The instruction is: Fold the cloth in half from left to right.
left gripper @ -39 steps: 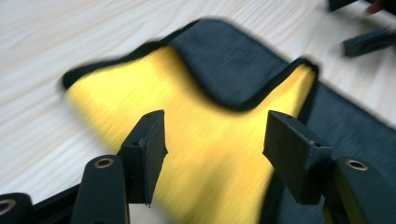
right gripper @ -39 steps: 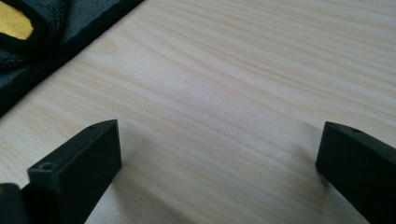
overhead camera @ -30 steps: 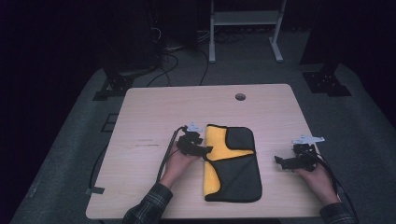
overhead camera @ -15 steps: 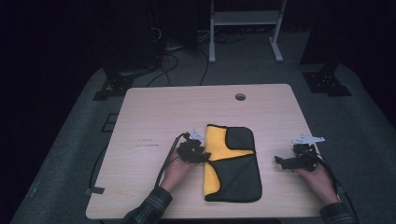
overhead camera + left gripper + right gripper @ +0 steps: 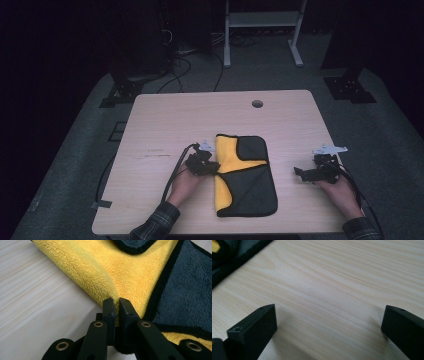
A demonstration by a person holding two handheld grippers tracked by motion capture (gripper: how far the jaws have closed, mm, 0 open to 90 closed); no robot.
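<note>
Since 1 s ago the left gripper (image 5: 205,162) slid nearer along the cloth's (image 5: 245,175) left edge; right gripper (image 5: 320,170) unchanged. High view: yellow-and-dark cloth lies partly folded at the near middle of the table (image 5: 200,120), right gripper well apart on bare wood. Left gripper view: jaws pinched onto the yellow fold of the cloth (image 5: 120,277). Right gripper view: jaws wide apart, empty, over the table (image 5: 337,290). Likely mid-fold: edge grabbed, folding left.
</note>
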